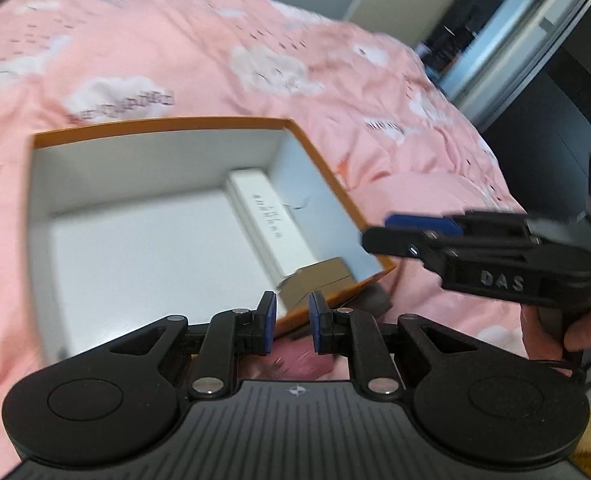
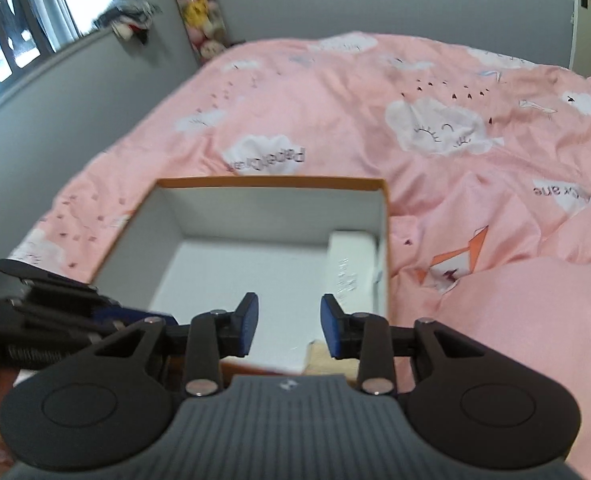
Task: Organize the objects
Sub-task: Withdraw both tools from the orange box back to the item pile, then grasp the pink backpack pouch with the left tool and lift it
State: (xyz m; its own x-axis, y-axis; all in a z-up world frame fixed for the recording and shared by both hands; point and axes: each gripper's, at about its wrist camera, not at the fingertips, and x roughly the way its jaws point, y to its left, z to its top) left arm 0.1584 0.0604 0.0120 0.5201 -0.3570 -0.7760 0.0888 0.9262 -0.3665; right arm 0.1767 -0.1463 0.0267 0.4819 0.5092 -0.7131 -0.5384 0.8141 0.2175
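Note:
An orange box [image 1: 155,126] with a white inside lies open on a pink bed. Along its right wall rests a long white carton [image 1: 263,212], and a small brown cardboard box [image 1: 319,280] sits in the near right corner. My left gripper [image 1: 291,322] hovers over the box's near edge, shut with nothing between its blue pads. My right gripper [image 2: 289,326] hangs above the same box [image 2: 271,182], open and empty, with the white carton [image 2: 349,264] just beyond its right finger. Each gripper shows from the side in the other's view: the right gripper [image 1: 383,230] and the left gripper [image 2: 135,314].
The pink duvet [image 2: 435,92] with cloud prints covers the whole bed and bulges at the right. A grey wall, a window [image 2: 11,32] and a hanging row of soft toys [image 2: 199,12] stand behind. A hand [image 1: 575,332] holds the right gripper.

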